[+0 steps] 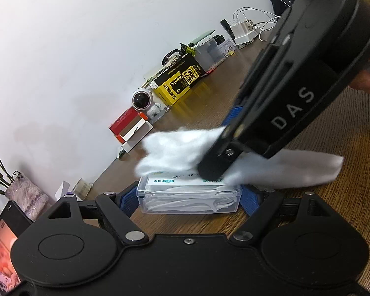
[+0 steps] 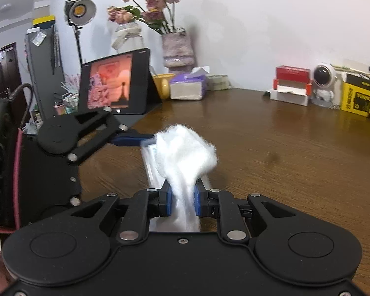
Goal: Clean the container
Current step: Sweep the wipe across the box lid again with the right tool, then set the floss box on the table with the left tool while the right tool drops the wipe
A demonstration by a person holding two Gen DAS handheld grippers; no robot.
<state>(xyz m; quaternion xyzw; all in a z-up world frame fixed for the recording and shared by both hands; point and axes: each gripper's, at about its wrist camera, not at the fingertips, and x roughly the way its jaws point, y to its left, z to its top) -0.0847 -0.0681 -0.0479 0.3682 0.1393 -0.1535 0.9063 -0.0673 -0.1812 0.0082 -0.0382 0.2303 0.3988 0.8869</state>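
A clear plastic container (image 1: 185, 204) with a white label lies on the wooden table, held from both ends by the blue fingers of my left gripper (image 1: 190, 194). My right gripper (image 1: 219, 148) reaches in from the upper right and is shut on a white fluffy cloth (image 1: 175, 150). The cloth rests on the container's lid. In the right wrist view the cloth (image 2: 185, 153) bulges out past the right gripper (image 2: 182, 197). It hides most of the container (image 2: 149, 160). One blue finger (image 2: 133, 139) of the left gripper shows beside it.
The brown wooden table (image 2: 283, 148) stretches to a white wall. Along the wall stand a red-and-white box (image 2: 291, 86), an astronaut figure (image 2: 323, 83) and a yellow-black box (image 2: 360, 98). A tablet (image 2: 111, 86), tissue pack (image 2: 187, 86) and flower vase (image 2: 177, 49) stand at the left.
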